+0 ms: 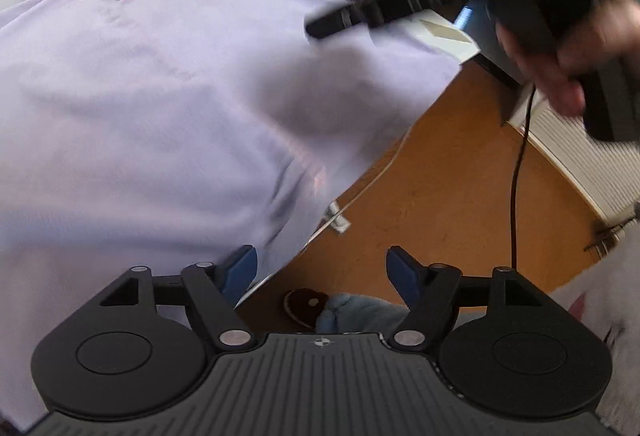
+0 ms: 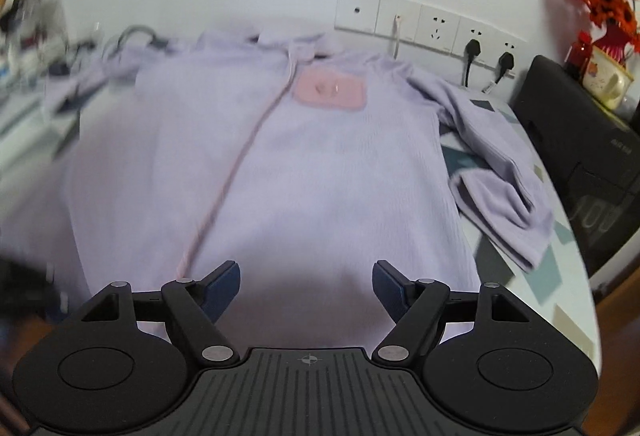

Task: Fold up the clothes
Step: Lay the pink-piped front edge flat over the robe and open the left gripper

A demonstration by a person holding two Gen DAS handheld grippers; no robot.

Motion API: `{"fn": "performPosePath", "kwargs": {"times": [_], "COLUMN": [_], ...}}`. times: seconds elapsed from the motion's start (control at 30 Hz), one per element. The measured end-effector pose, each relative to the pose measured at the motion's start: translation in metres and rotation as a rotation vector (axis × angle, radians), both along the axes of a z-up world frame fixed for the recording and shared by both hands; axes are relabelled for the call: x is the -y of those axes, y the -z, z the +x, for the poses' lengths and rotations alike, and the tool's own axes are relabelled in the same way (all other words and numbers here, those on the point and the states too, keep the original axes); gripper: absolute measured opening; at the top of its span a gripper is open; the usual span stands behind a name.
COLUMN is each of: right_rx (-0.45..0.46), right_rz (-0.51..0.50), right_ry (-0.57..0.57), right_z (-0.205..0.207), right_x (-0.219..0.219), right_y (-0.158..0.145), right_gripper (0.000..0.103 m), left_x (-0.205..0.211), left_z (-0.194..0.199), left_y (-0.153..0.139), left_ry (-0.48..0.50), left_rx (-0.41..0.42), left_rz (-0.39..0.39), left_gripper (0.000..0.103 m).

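Lilac jacket (image 2: 280, 156) is lying flat on the table (image 2: 560, 276). Left gripper (image 1: 322, 268) and right gripper (image 2: 306, 282) are hovering wide open, gripping nothing.

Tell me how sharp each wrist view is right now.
Left wrist view: the other tool and the hand holding it are smeared by motion, the lilac garment soft. Right wrist view: garment centre blurry, left edge streaked, wall sockets fairly crisp, edges bent by fisheye.
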State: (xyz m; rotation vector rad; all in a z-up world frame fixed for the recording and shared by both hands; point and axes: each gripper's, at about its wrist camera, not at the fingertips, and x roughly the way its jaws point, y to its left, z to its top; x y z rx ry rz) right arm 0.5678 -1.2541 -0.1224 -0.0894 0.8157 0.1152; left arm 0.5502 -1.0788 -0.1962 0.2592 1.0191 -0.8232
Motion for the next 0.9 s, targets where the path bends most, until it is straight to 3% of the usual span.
{"fn": "performPosePath", "kwargs": {"times": [0.13, 0.2, 0.27, 0.33, 0.4, 0.5, 0.63, 0.7, 0.8, 0.9], "right_rx": [-0.021, -0.058, -0.097, -0.139, -0.205, -0.261, -0.279, -0.284, -0.287, -0.226], "right_rz": [0.105, 0.116, 0.060, -0.002, -0.044, -0.106, -0.117, -0.110, -0.086, -0.050], "right_ry": [-0.009, -0.074, -0.165, -0.257, -0.342, -0.376, -0.332, -0.312, -0.302, -0.309], "right_z": [0.023, 0.026, 0.021, 0.013, 0.004, -0.002, 0.001, 0.000, -0.004, -0.007], "right_x": [-0.005, -0.019, -0.039, -0.056, -0.069, -0.078, -0.077, -0.077, -0.077, -0.075], "right_y": [-0.014, -0.010, 0.001, 0.015, 0.029, 0.043, 0.047, 0.046, 0.042, 0.030], "right_gripper": [0.070, 0.071, 0.071, 0.071, 0.071, 0.070, 0.073, 0.073, 0.073, 0.073], "left_x": [-0.052, -0.085, -0.115, -0.136, -0.142, -0.141, -0.146, -0.149, -0.148, -0.136], "left_z": [-0.020, -0.032, -0.043, -0.048, -0.048, -0.045, -0.036, -0.038, -0.043, -0.048], "left_y": [-0.001, -0.002, -0.002, 0.003, 0.009, 0.015, 0.024, 0.029, 0.032, 0.039], "left_ry": [-0.226, -0.351, -0.474, -0.544, -0.556, -0.558, -0.620, -0.646, -0.648, -0.586], "left_rx": [0.048, 0.082, 0.121, 0.153, 0.184, 0.243, 0.294, 0.334, 0.390, 0.452], "left_rz": [-0.020, -0.049, -0.058, -0.016, 0.061, 0.143, 0.216, 0.262, 0.276, 0.358], "left_gripper": [0.073, 0.073, 0.074, 0.074, 0.071, 0.067, 0.060, 0.039, 0.035, 0.035]}}
